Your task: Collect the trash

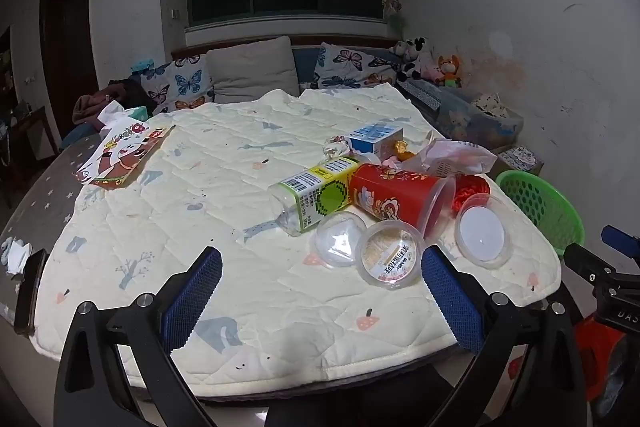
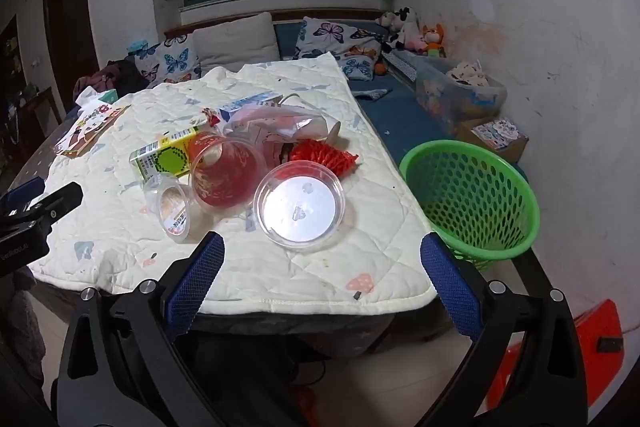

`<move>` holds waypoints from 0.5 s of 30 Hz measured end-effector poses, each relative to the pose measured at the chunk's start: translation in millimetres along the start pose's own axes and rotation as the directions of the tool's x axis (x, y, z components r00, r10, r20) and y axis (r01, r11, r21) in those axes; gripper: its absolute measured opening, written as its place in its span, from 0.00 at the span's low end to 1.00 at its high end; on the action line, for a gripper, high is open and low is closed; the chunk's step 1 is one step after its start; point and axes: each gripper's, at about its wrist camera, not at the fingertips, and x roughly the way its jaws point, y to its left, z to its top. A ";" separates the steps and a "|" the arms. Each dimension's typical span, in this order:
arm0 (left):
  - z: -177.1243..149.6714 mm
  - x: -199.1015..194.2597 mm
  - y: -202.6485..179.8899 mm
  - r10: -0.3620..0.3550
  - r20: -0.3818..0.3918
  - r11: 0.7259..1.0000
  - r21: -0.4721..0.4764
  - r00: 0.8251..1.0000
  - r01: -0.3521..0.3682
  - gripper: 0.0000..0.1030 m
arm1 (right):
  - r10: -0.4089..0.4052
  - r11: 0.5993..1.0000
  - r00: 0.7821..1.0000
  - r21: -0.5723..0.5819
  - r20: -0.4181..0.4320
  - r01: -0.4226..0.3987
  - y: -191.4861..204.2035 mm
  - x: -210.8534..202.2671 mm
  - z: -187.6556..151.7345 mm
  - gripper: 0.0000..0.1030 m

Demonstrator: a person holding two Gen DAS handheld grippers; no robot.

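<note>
Trash is lying clustered toward the right edge of the quilted pad [image 1: 256,291] covering the table: a clear plastic bottle [image 1: 316,193] on its side, a red cup [image 1: 400,197] tipped over beside it, a small labelled tub [image 1: 390,254] near the front edge, and a round clear lid [image 2: 299,206] sitting flat near the front right corner. A green basket [image 2: 472,195] is standing just past the pad's right edge. The left gripper [image 1: 320,303] and right gripper [image 2: 322,287] are both hovering at the front edge, jaws spread wide, gripping nothing.
</note>
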 end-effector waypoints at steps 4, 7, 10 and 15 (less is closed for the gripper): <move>0.3 -1.2 0.3 0.002 0.008 1.000 0.000 1.000 -0.002 0.94 | 0.000 1.000 1.000 0.005 -0.005 0.000 -0.1 0.4 -0.2 0.95; 0.4 -1.9 1.8 0.003 0.012 1.000 -0.004 1.000 -0.003 0.94 | 0.006 1.000 1.000 0.002 -0.009 -0.006 -0.5 1.6 0.0 0.95; -2.0 -3.1 -3.9 -0.005 0.011 1.000 -0.001 1.000 0.005 0.94 | 0.007 1.000 1.000 0.002 -0.011 -0.007 -1.1 1.7 0.0 0.95; -1.1 -2.2 -5.0 -0.004 0.008 1.000 -0.002 1.000 0.004 0.94 | 0.002 1.000 1.000 -0.001 -0.011 -0.002 0.8 2.7 -0.5 0.95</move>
